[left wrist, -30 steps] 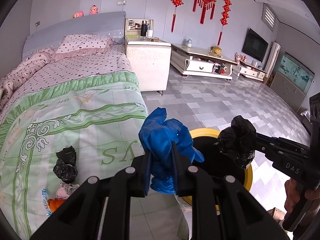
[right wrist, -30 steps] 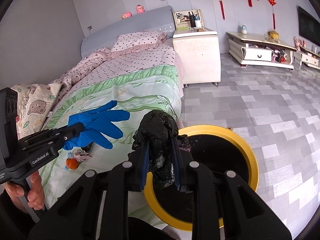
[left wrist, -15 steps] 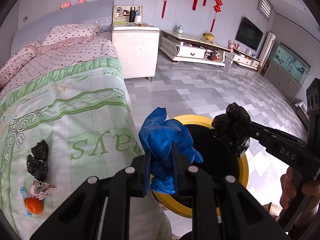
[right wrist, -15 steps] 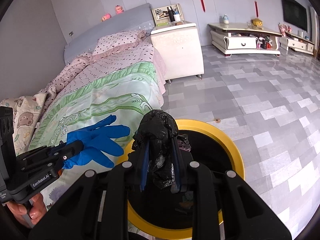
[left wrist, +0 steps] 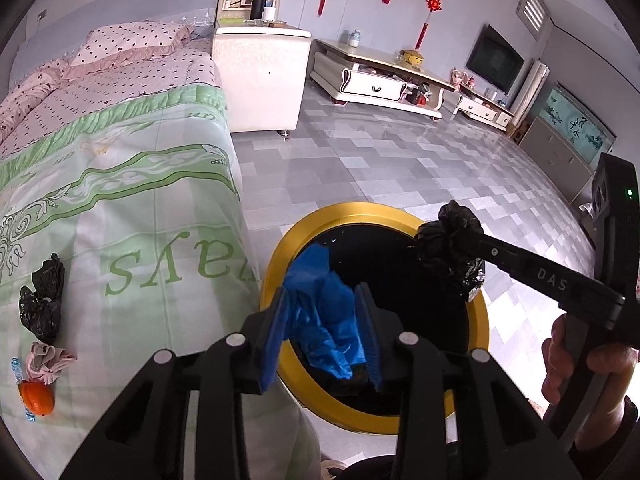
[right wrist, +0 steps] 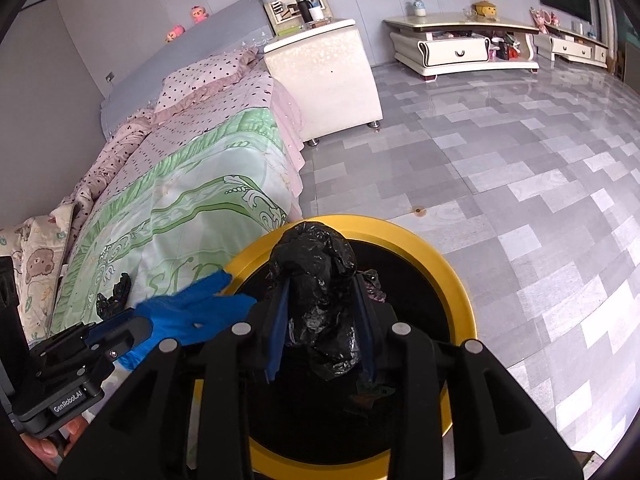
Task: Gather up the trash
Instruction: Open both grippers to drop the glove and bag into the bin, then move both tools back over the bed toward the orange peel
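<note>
Blue glove (left wrist: 326, 320) between opening claw pads

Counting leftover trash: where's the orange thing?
In the left wrist view, the orange thing lies on the bed at far lower left, beside a pink scrap.

A green-patterned quilt (left wrist: 120, 184) covers the bed beside a white nightstand (left wrist: 260, 76), with a dark television (left wrist: 496, 58) on the far wall.

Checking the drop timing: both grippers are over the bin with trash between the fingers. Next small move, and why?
Probably finish opening both. The blue glove in the left gripper and black bag in the right gripper hang over the yellow-rimmed bin; jaws are opening.
</note>
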`<state>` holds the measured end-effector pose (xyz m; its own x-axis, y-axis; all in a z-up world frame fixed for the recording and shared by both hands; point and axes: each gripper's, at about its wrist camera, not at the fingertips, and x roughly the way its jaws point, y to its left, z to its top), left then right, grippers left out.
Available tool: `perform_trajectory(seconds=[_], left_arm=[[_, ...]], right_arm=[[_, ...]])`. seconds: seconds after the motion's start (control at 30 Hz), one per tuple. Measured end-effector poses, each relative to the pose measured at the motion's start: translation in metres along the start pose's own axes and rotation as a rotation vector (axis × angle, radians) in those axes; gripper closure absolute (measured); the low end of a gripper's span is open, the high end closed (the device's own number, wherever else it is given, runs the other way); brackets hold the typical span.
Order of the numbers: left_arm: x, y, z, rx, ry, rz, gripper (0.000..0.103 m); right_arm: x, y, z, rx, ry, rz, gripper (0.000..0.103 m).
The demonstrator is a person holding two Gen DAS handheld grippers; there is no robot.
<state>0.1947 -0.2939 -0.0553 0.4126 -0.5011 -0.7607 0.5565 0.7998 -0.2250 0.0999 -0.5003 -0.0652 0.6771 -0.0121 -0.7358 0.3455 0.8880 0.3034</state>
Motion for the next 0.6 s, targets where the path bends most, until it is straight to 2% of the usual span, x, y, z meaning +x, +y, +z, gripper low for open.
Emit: perform_trajectory(seconds=[0.07, 0.13, 0.17, 0.27, 0.6], left_arm=[[0.0, 0.001, -0.001, -0.008, 0.004, -0.004, 0.063], [-0.001, 0.002, -0.002, -0.008, 0.002, 0.009, 0.052], [-0.002, 0.003, -0.002, -0.006, -0.002, 0.014, 0.052], [-0.006, 0.007, -0.002, -0.01, -0.007, 0.023, 0.042], [-0.038, 0.044, -0.004, -0.051, -0.056, 0.09, 0.038]], right_arm=[[0.0, -0.001, 0.0, 0.008, -0.001, -0.003, 0.064], [-0.002, -0.001, 0.0, 0.012, -0.003, -0.01, 0.061], [-0.003, -0.001, 0.001, 0.014, -0.004, -0.009, 0.059], [-0.006, 0.002, 0.001, 0.013, -0.006, -0.007, 0.058], [-0.024, 0.039, 0.0, -0.046, -0.014, 0.043, 0.056]])
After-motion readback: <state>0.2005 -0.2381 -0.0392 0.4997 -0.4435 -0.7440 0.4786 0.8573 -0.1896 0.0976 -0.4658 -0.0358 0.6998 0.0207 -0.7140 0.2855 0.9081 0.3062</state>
